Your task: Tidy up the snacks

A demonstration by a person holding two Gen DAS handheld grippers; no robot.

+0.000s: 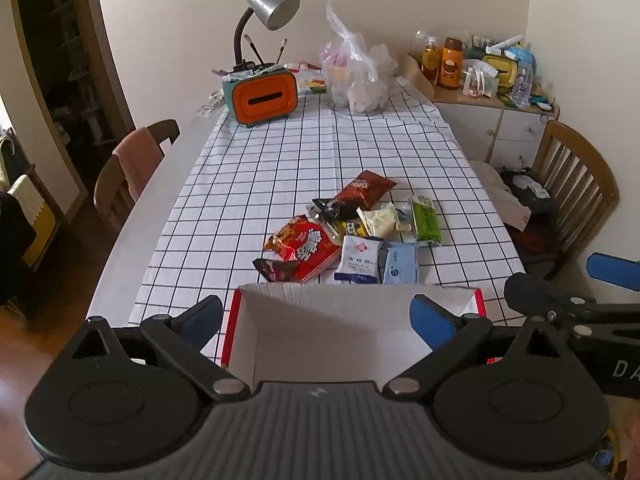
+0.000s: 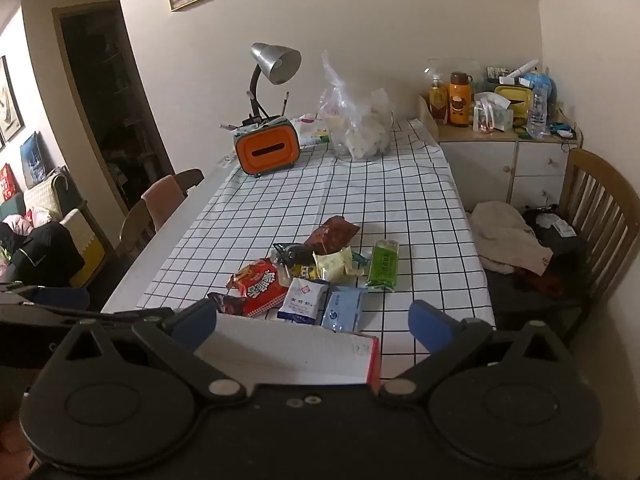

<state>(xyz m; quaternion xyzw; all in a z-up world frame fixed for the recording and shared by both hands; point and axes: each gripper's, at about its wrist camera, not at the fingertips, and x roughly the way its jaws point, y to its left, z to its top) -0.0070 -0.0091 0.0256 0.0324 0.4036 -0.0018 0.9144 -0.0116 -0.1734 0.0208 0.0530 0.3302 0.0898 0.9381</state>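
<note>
White cloth with a black grid covers the long table point(image 1: 280, 168), leaving a bare pale strip along its left edge. Near the middle, towards the near end, lies a loose heap of snack packets point(image 1: 352, 232): a big red bag point(image 1: 308, 248), a brown bag point(image 1: 366, 190) at the far side, a green pack point(image 1: 426, 220) on the right, and a white sachet point(image 1: 358, 260) beside a pale blue pack point(image 1: 402, 264) nearest the front. Just in front of them, at the near edge, stands an open cardboard box point(image 1: 280, 328), white inside with red outer walls, nothing visible in it. The left claw point(image 1: 316, 320) hangs over the box with its blue pads spread wide and nothing between them; the right claw point(image 2: 312, 326) hovers just to the right, equally wide apart and holding nothing. At the far end sit an orange tissue box point(image 1: 262, 98), a silver gooseneck lamp point(image 1: 270, 6) and a clear plastic bag point(image 1: 358, 76). Wooden chairs stand on either side, the left one point(image 1: 132, 168) draped with a pink cloth, the right one point(image 1: 576, 188) piled with clothes. A low white cabinet point(image 1: 492, 128) in the far right corner is crowded with bottles, and a dark doorway point(image 2: 108, 112) opens at the left.
</note>
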